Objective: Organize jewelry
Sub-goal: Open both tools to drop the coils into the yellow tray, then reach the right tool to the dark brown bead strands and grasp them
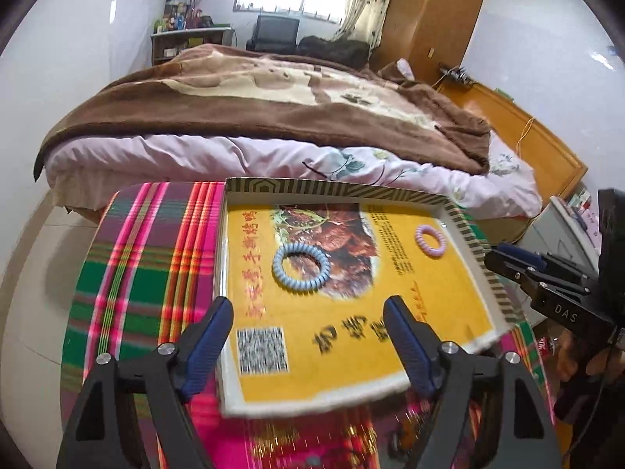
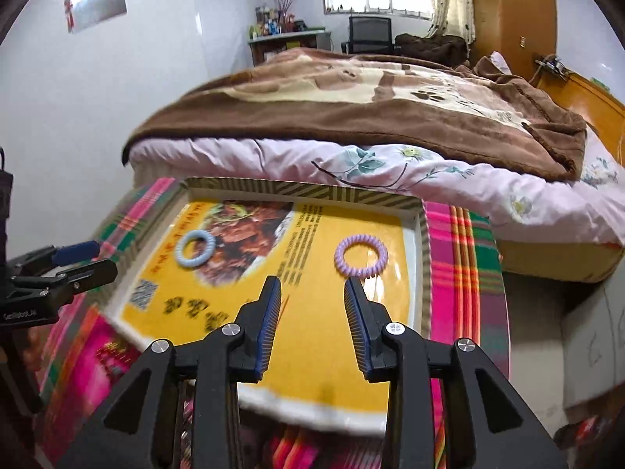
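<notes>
Two open grippers hovering over a shallow box tray holding two spiral bracelets.

The left gripper (image 1: 308,308) and right gripper (image 2: 312,287) are both standing jaws apart, gripping nothing. Inside the tray (image 1: 332,187), the blue coil bracelet (image 1: 300,265) is lying near centre and the purple coil bracelet (image 2: 361,256) toward 2 o'clock, well apart. Likely risk: the springy coils slipping from the pads, or the light tray sliding on the plaid cloth (image 1: 148,258).

A home bedroom — bed (image 1: 273,117), wardrobe (image 1: 433,19).
</notes>
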Tool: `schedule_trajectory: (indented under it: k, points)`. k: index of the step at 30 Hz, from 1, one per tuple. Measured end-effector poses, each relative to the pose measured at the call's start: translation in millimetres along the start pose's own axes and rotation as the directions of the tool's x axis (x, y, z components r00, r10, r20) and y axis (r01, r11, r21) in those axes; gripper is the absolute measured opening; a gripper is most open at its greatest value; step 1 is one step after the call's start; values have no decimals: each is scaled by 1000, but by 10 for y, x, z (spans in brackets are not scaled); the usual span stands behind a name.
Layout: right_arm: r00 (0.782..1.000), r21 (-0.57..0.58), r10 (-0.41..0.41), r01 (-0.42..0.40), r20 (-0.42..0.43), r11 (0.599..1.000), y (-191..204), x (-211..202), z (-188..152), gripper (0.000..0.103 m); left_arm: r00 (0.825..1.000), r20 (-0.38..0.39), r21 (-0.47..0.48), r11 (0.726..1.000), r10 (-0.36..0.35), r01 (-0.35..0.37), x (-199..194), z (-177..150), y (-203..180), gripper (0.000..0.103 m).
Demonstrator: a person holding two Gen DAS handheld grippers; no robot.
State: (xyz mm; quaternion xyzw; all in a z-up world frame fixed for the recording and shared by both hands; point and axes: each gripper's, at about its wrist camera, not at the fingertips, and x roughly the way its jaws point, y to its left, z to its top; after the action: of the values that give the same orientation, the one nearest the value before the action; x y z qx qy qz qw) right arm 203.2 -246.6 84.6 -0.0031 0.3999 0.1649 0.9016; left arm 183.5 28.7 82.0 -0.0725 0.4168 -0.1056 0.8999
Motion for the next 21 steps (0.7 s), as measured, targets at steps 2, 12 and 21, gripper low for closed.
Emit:
schedule_trajectory:
  k: [2, 12, 21]
  points:
    - [1000, 13, 14, -14, 13, 1000, 13, -122, -101, 36, 1000, 8, -10, 1000, -6, 6, -124, -101, 7, 79]
    - [991, -38, 134, -134, -8, 990, 456, -426, -656, 37, 1000, 14, -41, 999, 10, -10, -495, -675, 93, 83]
    - [979, -43, 181, -186, -98, 982, 916, -82, -960, 48, 1000, -17, -70, 997, -10, 8, -518, -974, 232, 83]
